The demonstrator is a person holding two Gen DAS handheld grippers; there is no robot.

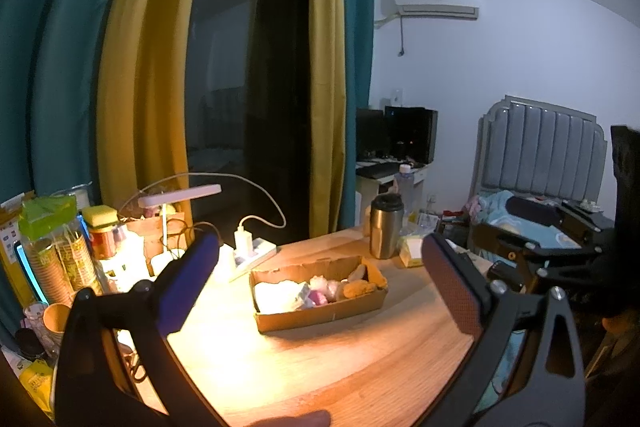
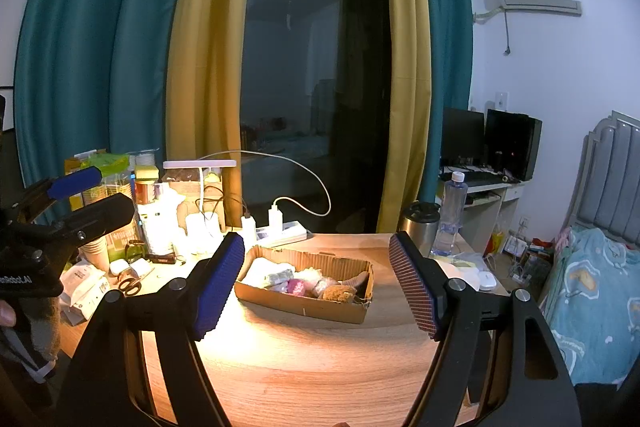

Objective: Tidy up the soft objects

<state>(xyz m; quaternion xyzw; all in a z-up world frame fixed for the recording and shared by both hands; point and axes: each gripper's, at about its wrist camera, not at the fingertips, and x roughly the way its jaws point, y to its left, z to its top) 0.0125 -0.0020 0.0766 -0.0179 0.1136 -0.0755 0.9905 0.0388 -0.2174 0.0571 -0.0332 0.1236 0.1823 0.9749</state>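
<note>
A shallow cardboard box [image 1: 320, 319] [image 2: 316, 307] sits on the wooden table [image 1: 320, 379] [image 2: 312, 363]. Several soft things lie in it: a white cloth [image 1: 276, 293] [image 2: 258, 269], a pink ball [image 2: 297, 286], a whitish pink tuft [image 1: 320, 283] and a brown plush [image 1: 360, 289] [image 2: 338, 293]. My left gripper [image 1: 320, 263] is open and empty, held above the table short of the box. My right gripper [image 2: 316, 267] is open and empty, also short of the box. The left gripper also shows at the left of the right wrist view [image 2: 94, 193], and the right gripper at the right of the left wrist view [image 1: 532, 215].
A lit desk lamp [image 1: 180, 195] [image 2: 199, 164], a power strip with chargers [image 1: 250, 253] [image 2: 280, 231], paper cups, jars and scissors [image 2: 130, 285] crowd the table's left. A steel tumbler [image 1: 385, 227] [image 2: 420, 223] and a water bottle [image 2: 452, 211] stand at the back right. A bed [image 2: 592, 291] lies to the right.
</note>
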